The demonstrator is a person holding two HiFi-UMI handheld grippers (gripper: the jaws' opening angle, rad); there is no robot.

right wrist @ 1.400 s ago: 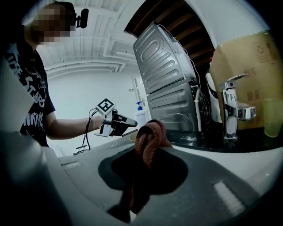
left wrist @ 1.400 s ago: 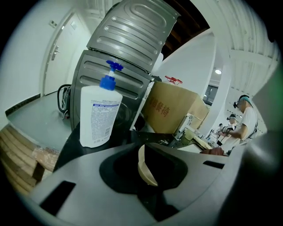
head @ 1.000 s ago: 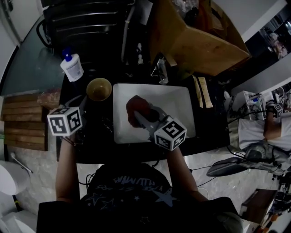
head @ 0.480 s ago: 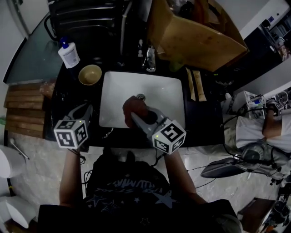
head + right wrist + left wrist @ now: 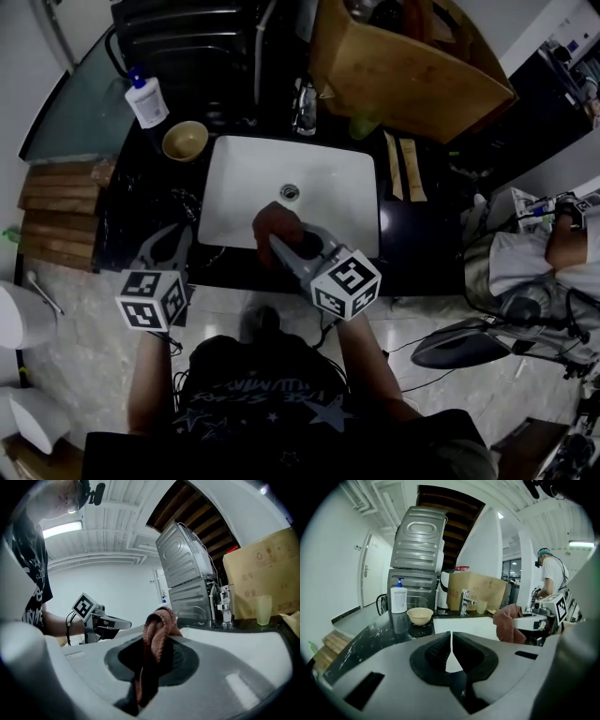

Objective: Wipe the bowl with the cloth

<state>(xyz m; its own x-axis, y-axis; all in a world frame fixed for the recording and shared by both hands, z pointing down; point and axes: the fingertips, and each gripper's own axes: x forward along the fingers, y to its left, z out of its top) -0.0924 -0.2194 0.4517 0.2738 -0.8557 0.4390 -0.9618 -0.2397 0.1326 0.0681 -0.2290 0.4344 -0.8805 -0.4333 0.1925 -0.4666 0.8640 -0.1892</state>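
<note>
A small tan bowl (image 5: 186,141) stands empty on the black counter, left of the white sink (image 5: 230,192); it also shows in the left gripper view (image 5: 419,615). My right gripper (image 5: 281,242) hangs over the sink's front edge, shut on a bunched reddish-brown cloth (image 5: 275,223). In the right gripper view the cloth (image 5: 159,620) hangs folded between the jaws of that gripper (image 5: 157,644). My left gripper (image 5: 173,234) is at the counter's front edge, well short of the bowl, shut and empty (image 5: 451,641).
A white soap bottle (image 5: 148,98) stands behind the bowl. A faucet (image 5: 302,108) rises at the sink's back, with a cardboard box (image 5: 403,66) behind it. A grey metal appliance (image 5: 417,569) is at the back left. Wooden steps (image 5: 56,220) lie left of the counter.
Both grippers have drawn back toward me, away from the bowl and the sink's middle. The left one went from beside the bowl to the counter's front edge. The cloth stays gripped.
</note>
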